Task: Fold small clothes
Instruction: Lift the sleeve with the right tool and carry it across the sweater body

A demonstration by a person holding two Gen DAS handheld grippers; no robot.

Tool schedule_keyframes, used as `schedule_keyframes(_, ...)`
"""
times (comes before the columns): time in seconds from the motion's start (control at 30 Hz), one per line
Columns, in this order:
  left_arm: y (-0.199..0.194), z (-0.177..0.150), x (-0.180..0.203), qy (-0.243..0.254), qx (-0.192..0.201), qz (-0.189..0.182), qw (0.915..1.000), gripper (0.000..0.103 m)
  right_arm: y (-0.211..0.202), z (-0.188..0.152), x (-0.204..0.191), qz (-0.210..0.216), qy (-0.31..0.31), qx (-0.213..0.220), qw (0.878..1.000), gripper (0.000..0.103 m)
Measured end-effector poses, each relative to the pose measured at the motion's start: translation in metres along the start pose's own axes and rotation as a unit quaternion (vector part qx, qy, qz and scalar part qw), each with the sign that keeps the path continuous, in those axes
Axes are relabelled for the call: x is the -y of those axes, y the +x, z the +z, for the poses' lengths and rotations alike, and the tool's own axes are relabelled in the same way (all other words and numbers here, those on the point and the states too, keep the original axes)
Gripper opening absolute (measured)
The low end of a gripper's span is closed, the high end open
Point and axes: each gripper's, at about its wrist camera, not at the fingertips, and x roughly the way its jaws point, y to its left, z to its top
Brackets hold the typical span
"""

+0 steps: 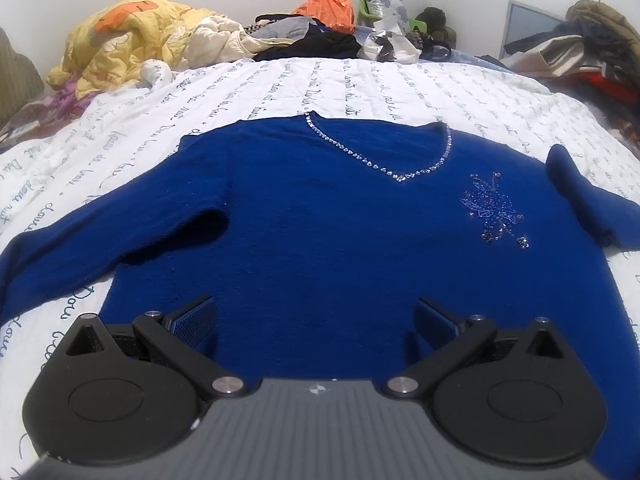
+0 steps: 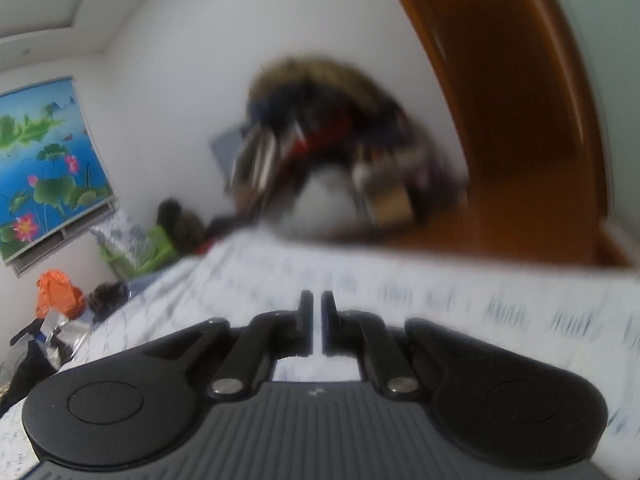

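Note:
A royal-blue sweater (image 1: pixel 320 220) with a rhinestone V-neck (image 1: pixel 384 160) and a beaded flower (image 1: pixel 494 208) lies flat, front up, on the white sheet with script print (image 1: pixel 280 84). Both sleeves spread outward. My left gripper (image 1: pixel 316 316) hovers over the sweater's lower part, open, nothing between its fingers. In the right wrist view my right gripper (image 2: pixel 317 316) is shut with nothing visible between its fingers. It points nearly level across the bed (image 2: pixel 400 280) toward the far wall, and the sweater is out of that view. That picture is blurred by motion.
A yellow quilt (image 1: pixel 132 40), an orange bag (image 1: pixel 326 2) and dark clothes (image 1: pixel 320 44) are heaped at the bed's far end. More clothes pile up at the right (image 1: pixel 592 44). A wooden door frame (image 2: pixel 520 120) and a lotus picture (image 2: pixel 44 160) show beyond the bed.

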Motion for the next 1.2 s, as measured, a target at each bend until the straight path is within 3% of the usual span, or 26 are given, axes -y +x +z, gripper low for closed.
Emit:
schedule_keyframes(0.1, -0.001, -0.001, 0.001, 0.005, 0.002, -0.002, 1.0, 0.103, -0.013, 0.013, -0.01, 0.0, -0.025, 0.028, 0.999, 0.004)
schedule_keyframes(0.13, -0.002, -0.001, 0.001, 0.005, 0.003, -0.002, 1.0, 0.103, -0.012, 0.016, -0.01, 0.014, -0.019, 0.011, 1.0, 0.004)
schedule_keyframes(0.2, -0.002, -0.003, -0.002, 0.001, 0.005, -0.002, 1.0, 0.103, 0.004, 0.013, -0.003, 0.055, 0.033, -0.068, 0.996, 0.01)
schedule_keyframes(0.23, -0.001, -0.003, -0.003, -0.002, 0.003, -0.002, 1.0, 0.103, 0.011, 0.007, 0.006, 0.079, 0.075, -0.11, 0.988, 0.02)
schedule_keyframes(0.33, 0.001, -0.003, -0.006, -0.004, -0.004, 0.002, 1.0, 0.103, 0.02, -0.02, 0.028, 0.102, 0.173, -0.175, 0.964, 0.083)
schedule_keyframes(0.4, 0.001, -0.002, -0.008, -0.006, -0.002, 0.005, 1.0, 0.103, 0.017, -0.036, 0.035, 0.1, 0.194, -0.188, 0.958, 0.085)
schedule_keyframes(0.53, 0.001, 0.0, -0.008, -0.012, -0.003, 0.004, 0.9999, 0.103, 0.022, -0.064, 0.035, 0.126, 0.206, -0.238, 0.941, 0.083)
schedule_keyframes(0.63, 0.003, -0.001, -0.004, -0.004, -0.007, 0.002, 1.0, 0.103, 0.024, -0.073, 0.016, 0.128, 0.164, -0.228, 0.951, 0.085)
schedule_keyframes(0.73, 0.003, -0.003, 0.002, 0.012, -0.008, 0.005, 0.9999, 0.103, 0.028, -0.078, 0.005, 0.148, 0.165, -0.204, 0.953, 0.083)
schedule_keyframes(0.8, 0.003, -0.004, 0.003, 0.015, -0.008, 0.007, 0.9998, 0.103, 0.039, -0.078, -0.005, 0.137, 0.14, -0.182, 0.964, 0.081)
schedule_keyframes(0.83, 0.003, -0.004, 0.003, 0.013, -0.008, 0.006, 0.9999, 0.103, 0.047, -0.076, -0.011, 0.126, 0.124, -0.179, 0.968, 0.069)
schedule_keyframes(0.87, 0.003, -0.004, 0.002, 0.012, -0.008, 0.007, 0.9999, 0.103, 0.056, -0.076, -0.016, 0.115, 0.111, -0.178, 0.971, 0.044)
schedule_keyframes(0.9, 0.003, -0.003, 0.001, 0.011, -0.008, 0.009, 0.9999, 0.103, 0.065, -0.075, -0.018, 0.105, 0.108, -0.184, 0.971, 0.028)
schedule_keyframes(0.93, 0.004, -0.003, 0.0, 0.008, -0.008, 0.012, 0.9999, 0.103, 0.072, -0.076, -0.016, 0.095, 0.114, -0.192, 0.97, 0.003)
schedule_keyframes(1.03, 0.004, -0.002, -0.006, 0.001, -0.01, 0.015, 0.9998, 0.103, 0.08, -0.071, -0.011, 0.074, 0.109, -0.186, 0.974, 0.004)
schedule_keyframes(1.13, 0.004, -0.001, -0.01, -0.002, -0.01, 0.02, 0.9997, 0.103, 0.063, -0.049, -0.025, 0.032, -0.014, -0.134, 0.99, 0.004)
schedule_keyframes(1.2, 0.004, 0.0, -0.012, -0.005, -0.009, 0.021, 0.9997, 0.103, 0.049, -0.029, -0.031, -0.006, -0.089, -0.082, 0.993, 0.004)
